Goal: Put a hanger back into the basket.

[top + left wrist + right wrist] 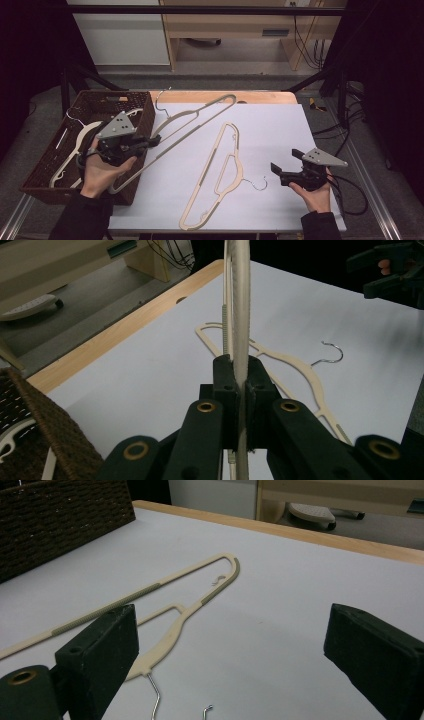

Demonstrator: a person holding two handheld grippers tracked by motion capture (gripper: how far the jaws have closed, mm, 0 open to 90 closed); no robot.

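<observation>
L tongs (152,142) clamped on lower bar of a beige hanger (197,117), pads pinching it edge-on just ahead of the hand. Hanger is lifted and tilted; its far end and wire hook (161,106) reach out past the tongs over the back of the worktop (280,125), its near end hangs below the L hand, beside the wicker basket (50,165). Basket sits directly L of the tongs, w/ white hangers (75,150) already in it.

R tongs (276,169) apart, nothing between, hovering low; second hanger (217,170) lies flat just to their L, hook (259,183) nearest them.

Risks, as I judge them:
- Grip is off-centre on a thin bar, so the hanger may pivot or slip in the pads during the swing.
- Long far end could catch the basket rim or snag hangers inside; the wire hook could tangle.
- Near end may drag across the basket edge and shove it.
- Release too high and it lands half out.
</observation>
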